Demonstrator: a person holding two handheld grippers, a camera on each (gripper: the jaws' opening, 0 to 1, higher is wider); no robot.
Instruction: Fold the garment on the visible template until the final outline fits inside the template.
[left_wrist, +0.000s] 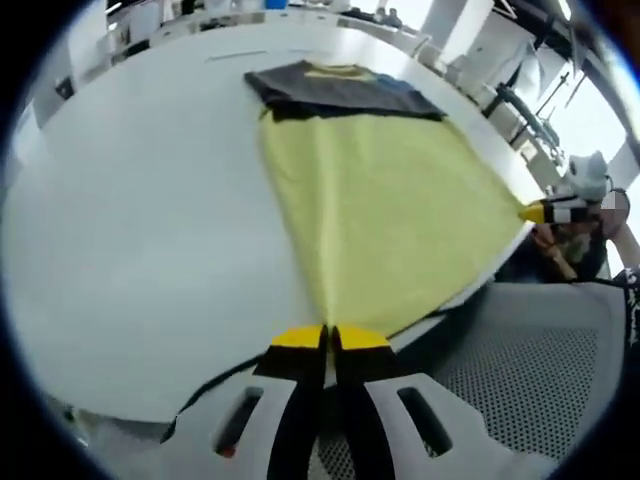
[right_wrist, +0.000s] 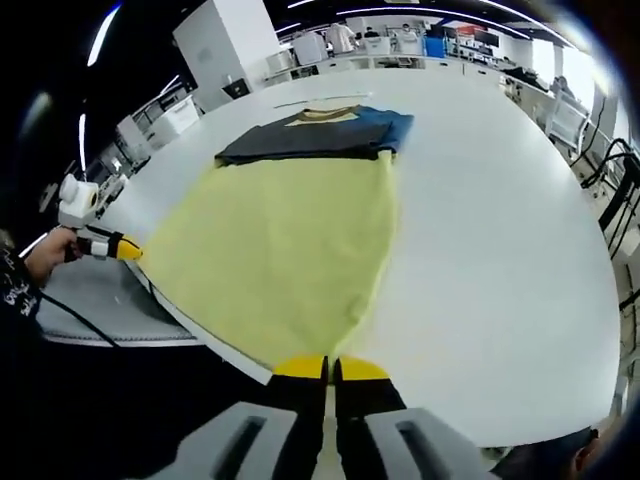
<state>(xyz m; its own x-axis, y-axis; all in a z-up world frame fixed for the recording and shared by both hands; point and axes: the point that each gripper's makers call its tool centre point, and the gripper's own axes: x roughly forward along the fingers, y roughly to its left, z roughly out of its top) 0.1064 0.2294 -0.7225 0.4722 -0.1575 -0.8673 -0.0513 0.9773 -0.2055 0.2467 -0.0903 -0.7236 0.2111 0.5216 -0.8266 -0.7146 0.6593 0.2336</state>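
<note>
Yellow garment (left_wrist: 390, 210) spread flat on white table (left_wrist: 140, 230), dark top end far, near hem pulled off table edge. Left gripper (left_wrist: 329, 338) pinched tight on one hem corner, right gripper (right_wrist: 330, 368) clamped on other. Hem stretched taut between. Plenty bare table both sides. Hand (right_wrist: 48, 254) low, level with table edge.

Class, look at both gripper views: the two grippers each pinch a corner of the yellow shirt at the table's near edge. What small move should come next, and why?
Probably lift both corners together and carry them toward the dark far part of the shirt. The left gripper and right gripper are shut on the hem corners, the cloth is pulled flat across the table, and no fold is made yet.
</note>
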